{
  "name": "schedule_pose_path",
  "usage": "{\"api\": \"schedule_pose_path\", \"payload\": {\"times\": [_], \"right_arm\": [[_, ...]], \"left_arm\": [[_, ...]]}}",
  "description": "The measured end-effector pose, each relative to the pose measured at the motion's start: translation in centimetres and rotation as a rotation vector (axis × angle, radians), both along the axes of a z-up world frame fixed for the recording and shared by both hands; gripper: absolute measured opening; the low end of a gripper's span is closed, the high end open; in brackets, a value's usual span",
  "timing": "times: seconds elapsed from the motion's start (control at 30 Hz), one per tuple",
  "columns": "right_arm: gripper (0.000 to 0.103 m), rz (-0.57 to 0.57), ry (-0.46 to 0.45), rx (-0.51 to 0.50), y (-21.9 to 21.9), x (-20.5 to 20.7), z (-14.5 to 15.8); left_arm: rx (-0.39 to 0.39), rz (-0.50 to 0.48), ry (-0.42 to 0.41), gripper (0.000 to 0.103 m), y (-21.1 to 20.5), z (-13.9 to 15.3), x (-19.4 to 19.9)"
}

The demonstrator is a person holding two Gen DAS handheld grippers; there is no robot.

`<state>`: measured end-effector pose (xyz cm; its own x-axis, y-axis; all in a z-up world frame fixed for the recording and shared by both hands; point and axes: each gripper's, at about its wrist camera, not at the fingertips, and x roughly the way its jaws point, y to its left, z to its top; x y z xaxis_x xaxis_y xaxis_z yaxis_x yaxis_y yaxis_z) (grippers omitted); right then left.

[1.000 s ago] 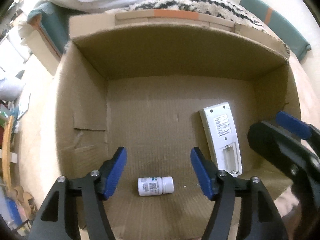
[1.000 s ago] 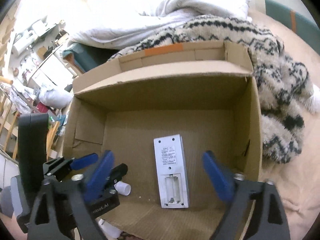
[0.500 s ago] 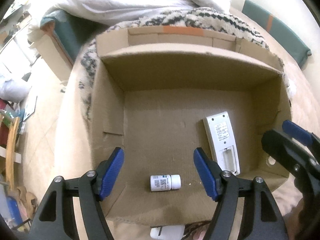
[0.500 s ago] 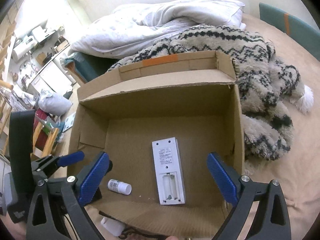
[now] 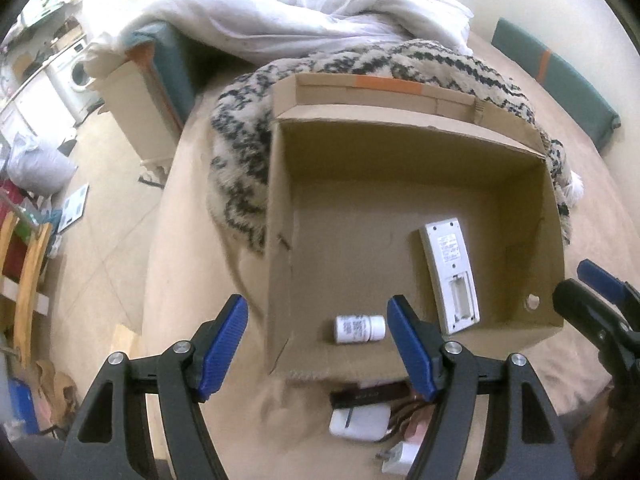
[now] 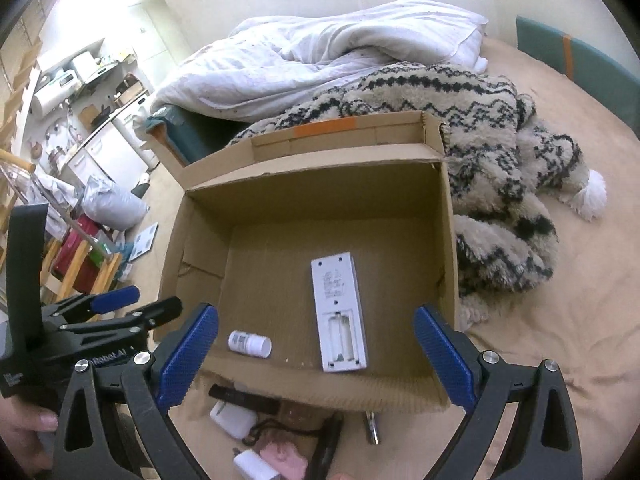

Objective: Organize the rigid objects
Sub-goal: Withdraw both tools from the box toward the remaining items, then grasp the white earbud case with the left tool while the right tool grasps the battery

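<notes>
An open cardboard box [image 5: 280, 248] [image 6: 448, 248] sits on the bed. Inside lie a white remote [image 5: 450, 272] [image 6: 340, 312], back up with its battery bay open, and a small white pill bottle [image 5: 359, 329] [image 6: 249, 343] on its side. My left gripper [image 5: 318, 346] is open and empty, above the box's near left corner. My right gripper [image 6: 316, 354] is open and empty, above the box's near wall. In front of the box lie a white charger [image 5: 360, 422] [image 6: 234, 419], a dark bar [image 5: 372, 396] [image 6: 244, 398], a white plug [image 6: 254, 466] and a pink item [image 6: 282, 456].
A patterned woolly blanket [image 6: 492, 184] and a white duvet [image 6: 320, 60] lie behind and right of the box. The bed edge drops to the floor on the left [image 5: 112, 216], with a wooden rack [image 5: 24, 280] and clutter there. The left gripper also shows in the right wrist view [image 6: 100, 312].
Both grippers have pulled back and up from the box. The loose items in front of the box have come into view. The remote and bottle have not moved.
</notes>
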<state>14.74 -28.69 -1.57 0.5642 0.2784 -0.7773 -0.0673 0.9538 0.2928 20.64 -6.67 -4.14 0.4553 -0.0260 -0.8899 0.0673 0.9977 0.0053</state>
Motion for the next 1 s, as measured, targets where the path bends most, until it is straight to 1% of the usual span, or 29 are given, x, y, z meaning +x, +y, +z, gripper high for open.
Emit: {"api": "schedule_pose_path", "payload": {"times": [0.17,0.27,0.4,0.53,0.6,0.67,0.8,0.83,0.9,1.0], "right_arm": [[0.103,-0.006,0.038,0.05,-0.5,-2.3,-0.4],[0.103,-0.024,0.077,0.052,-0.9,-3.4,-1.1],[0.103,-0.085,0.169,0.07,-1.9,-4.1,-3.0],[0.103,-0.133,0.265,0.088,-2.4,-3.4,-5.1],[0.103,-0.141,0.3,0.105,-2.4,-2.9,-6.1],[0.103,-0.139,0.322,0.109,-2.1,-2.6,-6.7],[0.103,-0.116,0.348,0.106,-1.4,-2.3,-7.5],[0.103,-0.107,0.355,0.109,-1.2,-2.3,-7.7],[0.103,-0.096,0.373,0.118,-1.0,-2.2,-8.1],[0.103,-0.104,0.42,0.128,-1.4,-2.2,-8.8]], "left_arm": [[-0.018,0.036,0.011,0.07,1.6,-0.3,-2.0],[-0.036,0.061,0.032,0.07,2.6,-1.2,-2.8],[-0.055,0.095,0.083,0.07,3.6,-3.2,-3.3],[-0.098,0.12,0.152,0.07,4.0,-4.8,-3.0],[-0.101,0.117,0.18,0.07,3.7,-5.5,-3.0],[-0.098,0.084,0.232,0.07,2.9,-6.8,-3.1],[-0.102,-0.002,0.368,0.07,0.6,-10.0,-3.4],[-0.137,-0.072,0.364,0.07,0.1,-10.6,-3.5],[-0.117,-0.108,0.382,0.07,-1.1,-11.4,-3.6],[-0.094,-0.154,0.38,0.07,-2.5,-12.1,-3.8]]}}
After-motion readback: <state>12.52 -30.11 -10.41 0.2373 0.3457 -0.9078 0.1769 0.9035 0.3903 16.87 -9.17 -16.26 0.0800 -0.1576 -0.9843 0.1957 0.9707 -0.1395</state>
